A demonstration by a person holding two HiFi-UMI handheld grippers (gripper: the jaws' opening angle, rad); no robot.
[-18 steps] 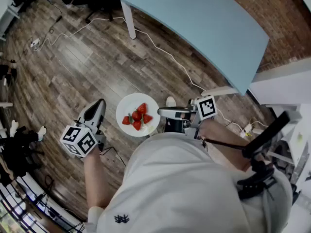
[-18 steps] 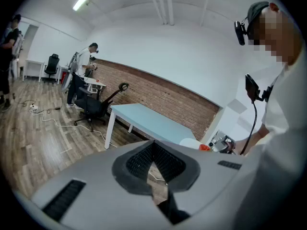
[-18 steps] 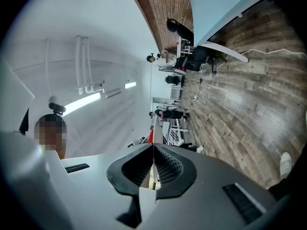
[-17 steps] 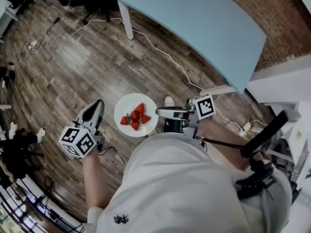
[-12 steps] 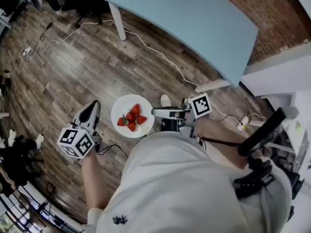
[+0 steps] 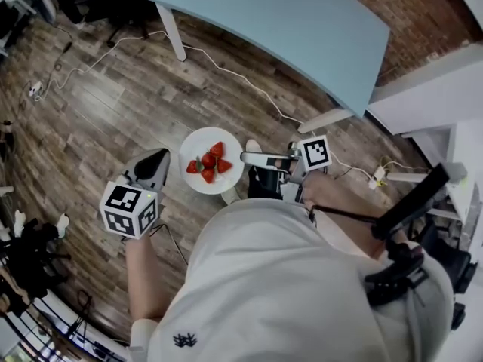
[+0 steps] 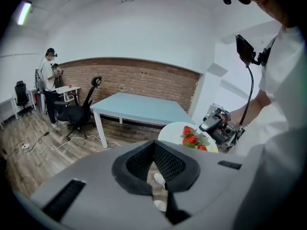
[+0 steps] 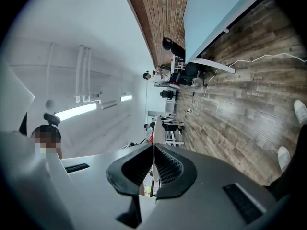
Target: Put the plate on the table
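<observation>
Gripping the plate (image 6: 198, 143) by its right-hand rim, the right tongs (image 6: 245, 157) are shut on that thin edge, which the right gripper view shows as a pale sliver running straight between the two pads. The hold is at one side only, so the plate juts out from the tongs like a tray on a handle, roughly level above the wooden floor (image 6: 106, 104). Level seems to be the point: a small heap of strawberries (image 6: 209, 166) sits loose near the middle and would likely roll at any tilt. The left tongs (image 6: 158, 161) are closed with nothing between them, their tips meeting over a glimpse of the floor and the person's shoes (image 7: 159, 178). They ride near the plate's opposite rim without touching it, probably as a guard or simply to be out of the way. The pale blue desk (image 6: 287, 21) stands well apart, ahead of the person. The plate is thus in the air, between the two tongs and in front of the person's body, not yet on the desk. Carrying it across the gap is judged to be the step in hand. The set-down will call for lowering the plate flat, both rims together, before the right tongs let go.
</observation>
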